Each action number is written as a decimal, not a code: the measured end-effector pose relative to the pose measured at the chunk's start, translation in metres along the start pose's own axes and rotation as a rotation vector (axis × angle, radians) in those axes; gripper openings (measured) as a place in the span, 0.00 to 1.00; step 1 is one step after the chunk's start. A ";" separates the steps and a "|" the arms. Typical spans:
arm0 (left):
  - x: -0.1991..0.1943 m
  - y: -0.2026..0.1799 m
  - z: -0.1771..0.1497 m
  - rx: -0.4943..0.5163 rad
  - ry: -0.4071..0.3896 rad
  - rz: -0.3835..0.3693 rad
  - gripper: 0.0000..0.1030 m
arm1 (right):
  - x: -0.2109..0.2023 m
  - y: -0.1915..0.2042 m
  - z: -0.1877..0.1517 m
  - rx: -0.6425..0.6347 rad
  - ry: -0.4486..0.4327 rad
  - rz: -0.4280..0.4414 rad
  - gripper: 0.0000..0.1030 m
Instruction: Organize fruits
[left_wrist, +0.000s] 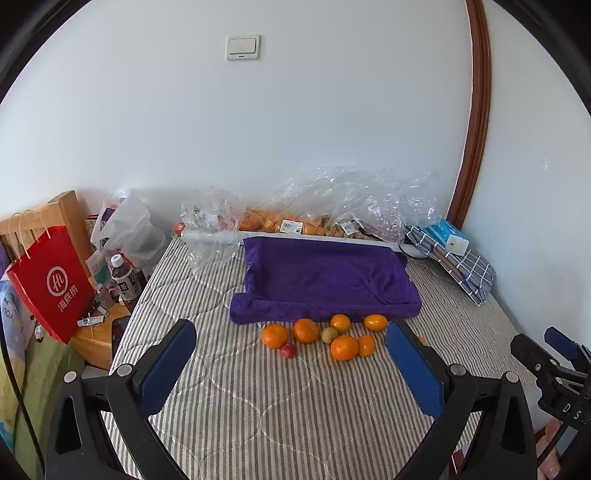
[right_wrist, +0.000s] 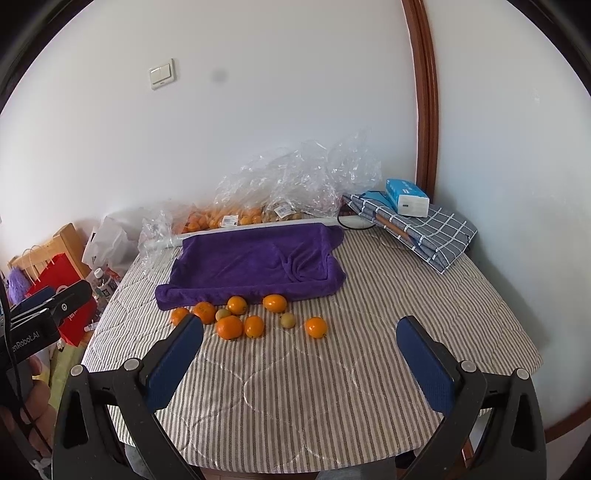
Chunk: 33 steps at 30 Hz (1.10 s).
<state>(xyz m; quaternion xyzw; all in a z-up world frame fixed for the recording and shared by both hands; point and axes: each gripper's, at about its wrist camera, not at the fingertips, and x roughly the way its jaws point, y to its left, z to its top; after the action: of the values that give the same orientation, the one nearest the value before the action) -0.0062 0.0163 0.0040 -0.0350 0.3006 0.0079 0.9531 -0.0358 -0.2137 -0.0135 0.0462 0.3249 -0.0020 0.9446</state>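
Observation:
Several oranges (left_wrist: 344, 347) lie loose on the striped table (left_wrist: 258, 406), in front of a tray draped with a purple towel (left_wrist: 321, 280). Among them are a small red fruit (left_wrist: 288, 350) and a greenish fruit (left_wrist: 328, 334). In the right wrist view the oranges (right_wrist: 229, 327), two greenish fruits (right_wrist: 287, 320) and the purple towel (right_wrist: 255, 262) show too. My left gripper (left_wrist: 291, 354) is open and empty, short of the fruits. My right gripper (right_wrist: 299, 347) is open and empty, near the table's front.
Clear plastic bags of more fruit (left_wrist: 295, 221) lie along the back wall. A checked cloth with a tissue pack (right_wrist: 406, 195) sits at the back right. A red paper bag (left_wrist: 51, 284) and bottles (left_wrist: 123, 277) stand on a side table at left.

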 end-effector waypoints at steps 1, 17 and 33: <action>0.002 0.001 0.000 -0.002 0.001 0.001 1.00 | 0.001 0.000 0.000 0.000 -0.002 0.001 1.00; 0.083 0.025 -0.013 -0.038 0.111 0.012 1.00 | 0.085 0.001 -0.007 -0.005 0.053 -0.006 1.00; 0.189 0.067 -0.063 -0.064 0.302 0.078 0.95 | 0.214 -0.011 -0.064 -0.008 0.326 0.004 0.64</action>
<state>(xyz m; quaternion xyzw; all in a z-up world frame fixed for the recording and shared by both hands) 0.1107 0.0771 -0.1599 -0.0542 0.4413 0.0492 0.8944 0.0937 -0.2131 -0.1961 0.0431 0.4738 0.0088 0.8795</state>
